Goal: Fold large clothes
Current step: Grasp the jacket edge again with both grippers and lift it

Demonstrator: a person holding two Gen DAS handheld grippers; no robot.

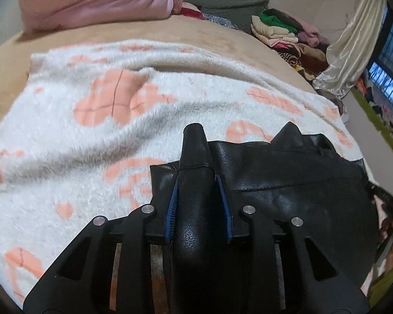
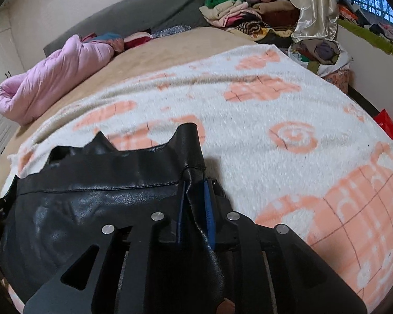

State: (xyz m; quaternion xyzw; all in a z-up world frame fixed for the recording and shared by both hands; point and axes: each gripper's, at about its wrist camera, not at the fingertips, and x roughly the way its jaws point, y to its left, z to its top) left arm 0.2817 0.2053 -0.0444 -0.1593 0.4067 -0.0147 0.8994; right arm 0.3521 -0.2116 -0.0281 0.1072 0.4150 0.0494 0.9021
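A black leather garment (image 1: 288, 183) lies at the near edge of a white blanket with peach patterns (image 1: 91, 130), which is spread over a tan bed (image 1: 170, 30). The left gripper (image 1: 198, 188) holds a bunched fold of the leather at the garment's left corner, its blue-padded fingers (image 1: 171, 206) standing narrow with the fold between them. The right gripper (image 2: 195, 201) pinches a thinner fold at the garment's right corner, its fingers (image 2: 209, 209) close together on the material. Between the two grips the garment's far edge runs across the blanket, with pointed flaps sticking up along it.

Beyond that edge the blanket is open and only lightly rippled, up to its far hem. Past the hem a strip of bare tan bed leads to a pink quilted bundle (image 1: 97, 0) at the far left. A pile of folded clothes (image 2: 238, 13) sits at the far right corner, beside a pale curtain (image 2: 314, 2). The blanket's right side reaches the edge of the bed.
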